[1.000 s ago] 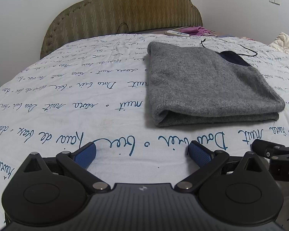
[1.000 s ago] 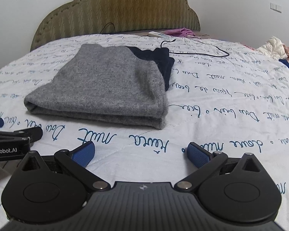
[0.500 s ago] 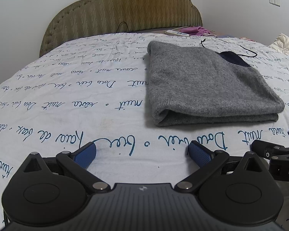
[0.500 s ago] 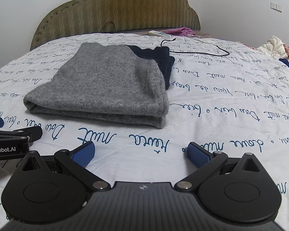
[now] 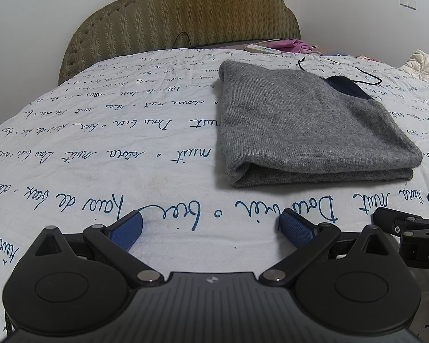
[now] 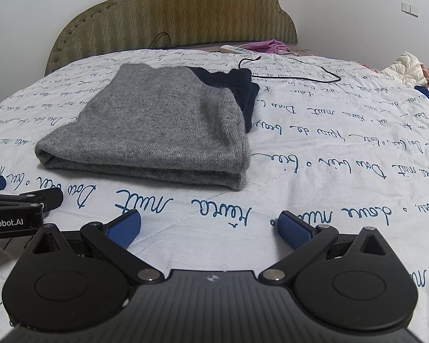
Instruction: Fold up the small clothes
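A grey knitted garment [image 5: 300, 123] lies folded flat on the bed, with a dark navy part [image 5: 344, 85] showing at its far right. In the right wrist view the grey garment [image 6: 163, 125] lies to the left of centre, the navy part [image 6: 237, 85] behind it. My left gripper [image 5: 211, 227] is open and empty, low over the sheet in front of the garment's left end. My right gripper [image 6: 210, 227] is open and empty, in front of the garment's right end. Each gripper shows at the edge of the other's view.
The bed has a white sheet with blue script [image 5: 100, 143] and an olive padded headboard [image 5: 186, 14]. A black cable [image 6: 294, 68] lies behind the garment. A white power strip [image 6: 234, 48] and pink cloth [image 6: 268, 46] lie near the headboard. Loose clothes [image 6: 409, 67] are at the far right.
Almost nothing has changed. Both grippers stay open and hold their place in front of the folded garment, with only a slight drift of the views.
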Action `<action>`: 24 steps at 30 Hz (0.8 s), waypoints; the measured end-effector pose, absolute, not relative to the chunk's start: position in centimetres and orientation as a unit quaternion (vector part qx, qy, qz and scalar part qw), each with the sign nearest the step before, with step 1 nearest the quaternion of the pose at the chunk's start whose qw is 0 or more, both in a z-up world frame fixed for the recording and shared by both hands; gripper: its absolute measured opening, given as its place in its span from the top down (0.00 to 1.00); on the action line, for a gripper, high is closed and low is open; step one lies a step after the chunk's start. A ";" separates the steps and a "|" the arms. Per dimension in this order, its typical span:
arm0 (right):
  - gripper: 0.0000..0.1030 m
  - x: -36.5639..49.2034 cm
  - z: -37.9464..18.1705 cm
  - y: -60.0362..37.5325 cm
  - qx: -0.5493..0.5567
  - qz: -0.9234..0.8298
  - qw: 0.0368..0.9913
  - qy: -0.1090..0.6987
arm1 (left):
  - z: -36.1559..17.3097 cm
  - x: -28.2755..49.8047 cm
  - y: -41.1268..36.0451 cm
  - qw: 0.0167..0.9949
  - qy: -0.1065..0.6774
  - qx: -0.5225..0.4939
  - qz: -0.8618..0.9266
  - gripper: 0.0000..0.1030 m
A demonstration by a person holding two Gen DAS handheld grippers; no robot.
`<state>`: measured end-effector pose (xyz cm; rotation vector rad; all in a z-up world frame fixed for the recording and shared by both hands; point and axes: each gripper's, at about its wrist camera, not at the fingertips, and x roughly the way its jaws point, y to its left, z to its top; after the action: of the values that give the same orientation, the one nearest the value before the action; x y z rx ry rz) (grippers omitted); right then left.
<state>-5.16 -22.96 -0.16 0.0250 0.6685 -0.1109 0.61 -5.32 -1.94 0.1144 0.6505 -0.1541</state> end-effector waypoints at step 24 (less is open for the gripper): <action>0.00 -5.1 -0.1 -23.0 0.013 -0.052 0.943 0.330 | -1.8 0.6 -5.2 0.943 0.321 0.051 -0.075 0.00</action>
<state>-5.12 -22.97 -0.09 0.0275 0.6720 -0.1062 0.55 -5.18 -1.79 0.1040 0.6546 -0.1524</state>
